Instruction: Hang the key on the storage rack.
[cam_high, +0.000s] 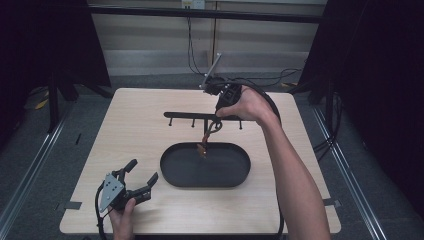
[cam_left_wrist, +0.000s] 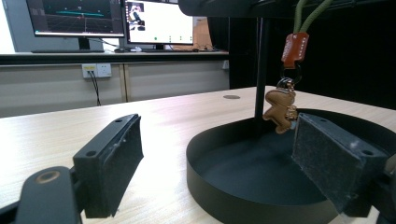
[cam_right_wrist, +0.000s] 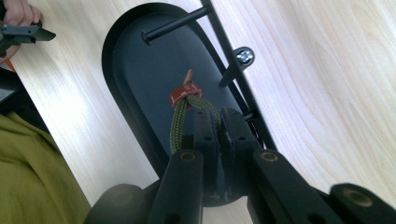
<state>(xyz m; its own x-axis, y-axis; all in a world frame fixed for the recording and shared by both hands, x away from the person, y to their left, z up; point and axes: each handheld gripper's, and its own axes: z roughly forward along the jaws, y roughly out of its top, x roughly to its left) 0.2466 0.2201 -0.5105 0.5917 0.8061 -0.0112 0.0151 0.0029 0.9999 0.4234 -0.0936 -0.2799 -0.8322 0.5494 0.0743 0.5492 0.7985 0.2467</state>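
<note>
My right gripper (cam_right_wrist: 212, 122) pinches the green cord loop of the keychain (cam_left_wrist: 282, 105) so its brown charm hangs free above the black tray (cam_high: 172, 175), just below the hook rack (cam_high: 187, 115). My left gripper (cam_high: 142, 175) waits open beside the tray.

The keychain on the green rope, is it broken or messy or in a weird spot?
Nothing looks broken or spilled. The keychain dangles straight from its green cord, pinched in the right gripper, above the black tray. It is not on a hook yet.
</note>
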